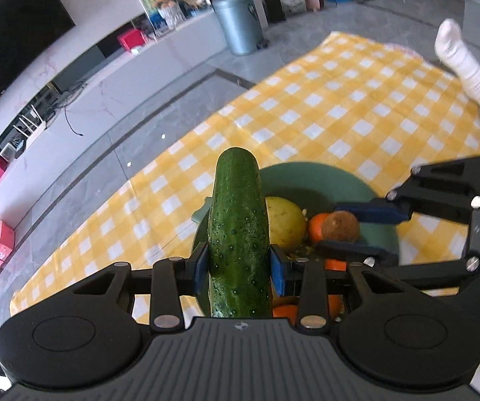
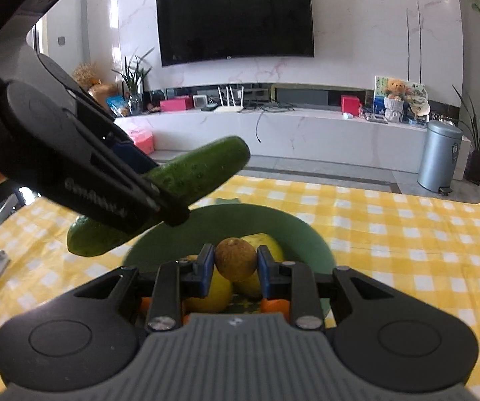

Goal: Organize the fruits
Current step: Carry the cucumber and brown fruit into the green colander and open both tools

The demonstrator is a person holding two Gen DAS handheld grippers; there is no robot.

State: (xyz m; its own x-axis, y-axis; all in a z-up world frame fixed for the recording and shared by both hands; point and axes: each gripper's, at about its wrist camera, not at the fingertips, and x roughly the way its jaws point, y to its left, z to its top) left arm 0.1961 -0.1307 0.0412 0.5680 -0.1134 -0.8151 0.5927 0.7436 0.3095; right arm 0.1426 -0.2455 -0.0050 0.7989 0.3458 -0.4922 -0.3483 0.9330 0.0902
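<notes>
My left gripper (image 1: 238,269) is shut on a dark green cucumber (image 1: 238,234) and holds it above the left rim of a green bowl (image 1: 306,177). The cucumber (image 2: 186,177) and the left gripper also show at the left of the right wrist view. My right gripper (image 2: 235,267) is shut on a brown kiwi (image 2: 235,259) and holds it over the bowl (image 2: 159,237); it also shows in the left wrist view (image 1: 346,230). In the bowl lie a yellow lemon (image 1: 286,222) and several oranges (image 1: 318,227).
The bowl stands on a yellow and white checked cloth (image 1: 340,107) spread on a grey tiled floor. A person's foot in a white sock (image 1: 463,67) rests on the cloth's far right. A metal bin (image 2: 438,157) and a white TV bench (image 2: 273,133) stand beyond.
</notes>
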